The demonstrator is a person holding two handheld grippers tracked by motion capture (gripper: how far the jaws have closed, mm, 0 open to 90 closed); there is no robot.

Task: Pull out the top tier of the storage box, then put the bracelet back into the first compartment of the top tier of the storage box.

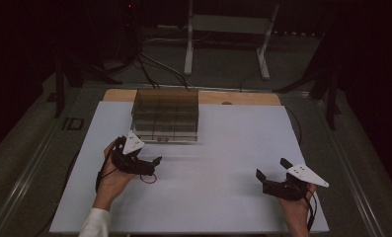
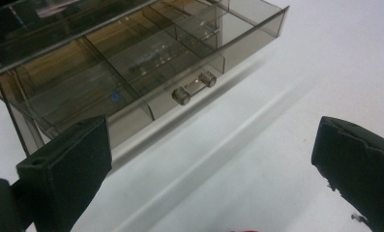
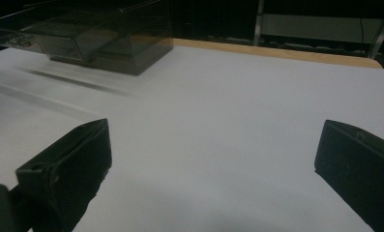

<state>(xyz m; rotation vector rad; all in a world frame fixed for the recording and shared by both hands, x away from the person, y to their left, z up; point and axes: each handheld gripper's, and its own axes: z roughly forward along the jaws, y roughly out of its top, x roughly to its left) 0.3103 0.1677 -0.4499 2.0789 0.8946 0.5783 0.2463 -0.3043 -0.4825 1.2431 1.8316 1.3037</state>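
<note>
Drawer box (image 1: 166, 114) sits far-left on the bench (image 1: 223, 163), drawer (image 2: 146, 72) slid out; left hand-held gripper (image 1: 151, 165) and right hand-held gripper (image 1: 271, 172) both spread wide, empty.

A smoky transparent plastic drawer box (image 1: 166, 114) stood on the far part of the white rectangular table surface (image 1: 223, 148). Its lowest drawer (image 2: 146, 72) was pulled out toward the near side, and thin partitions divided this drawer into compartments. A small clear bar handle (image 2: 195, 87) sat on the drawer front. Beyond the box, a strip of light wooden board (image 1: 243, 98) showed along the far edge of the white surface. Farther behind the box, a white metal frame stand (image 1: 228, 34) stood on the grey floor, and dark cables (image 1: 151, 66) lay beside it.
</note>
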